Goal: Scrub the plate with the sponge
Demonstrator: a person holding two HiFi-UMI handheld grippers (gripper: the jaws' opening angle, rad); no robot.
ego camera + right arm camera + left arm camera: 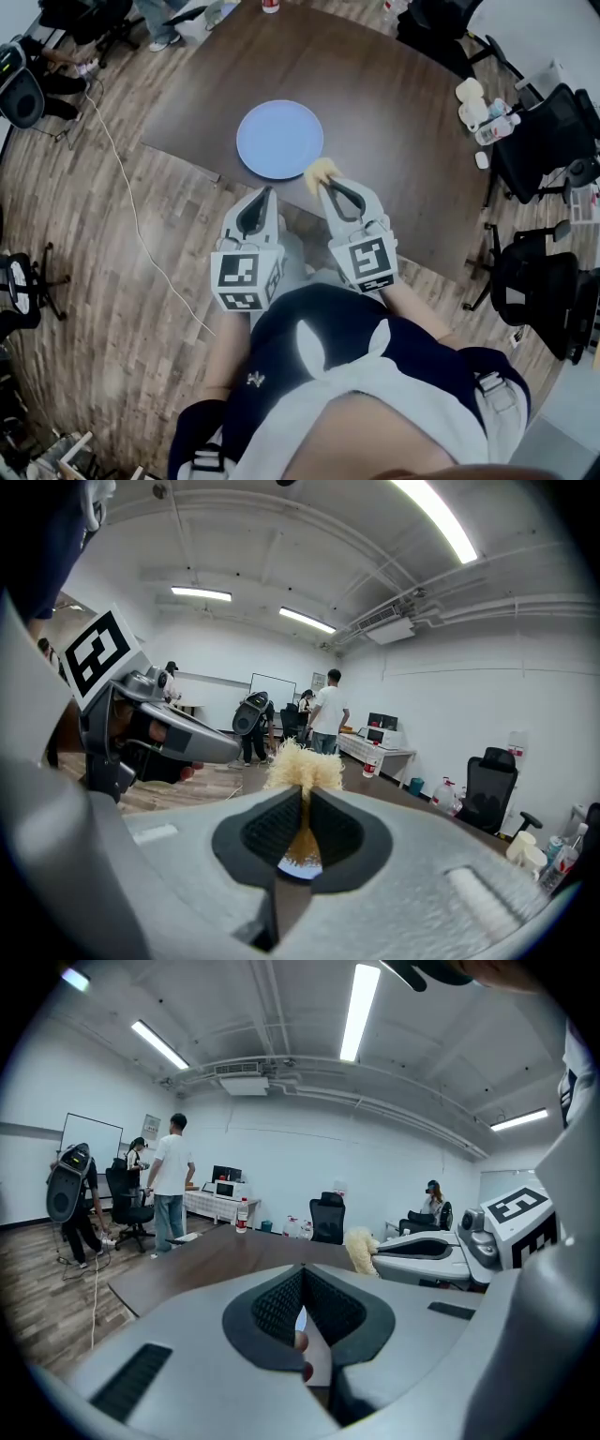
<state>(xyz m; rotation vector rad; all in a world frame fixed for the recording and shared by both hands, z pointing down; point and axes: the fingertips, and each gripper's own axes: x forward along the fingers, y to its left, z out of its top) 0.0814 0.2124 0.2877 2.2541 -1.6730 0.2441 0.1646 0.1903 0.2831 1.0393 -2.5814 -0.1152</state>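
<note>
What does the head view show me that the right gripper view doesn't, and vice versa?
Head view only: the whole round light-blue plate, with the right gripper at its near rim. Right gripper view only: its fingers shut on the fluffy yellow sponge, ceiling strip lights, people standing by a whiteboard. Both: that sponge, the left gripper, the dark brown table.

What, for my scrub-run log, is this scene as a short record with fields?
plate: blue, bare, flat on the table near its front edge
sponge: yellow, by the plate's near right rim; contact unclear
right gripper: fingers shut on the sponge
left gripper: fingers shut, holding nothing, beside the plate's near rim
</note>
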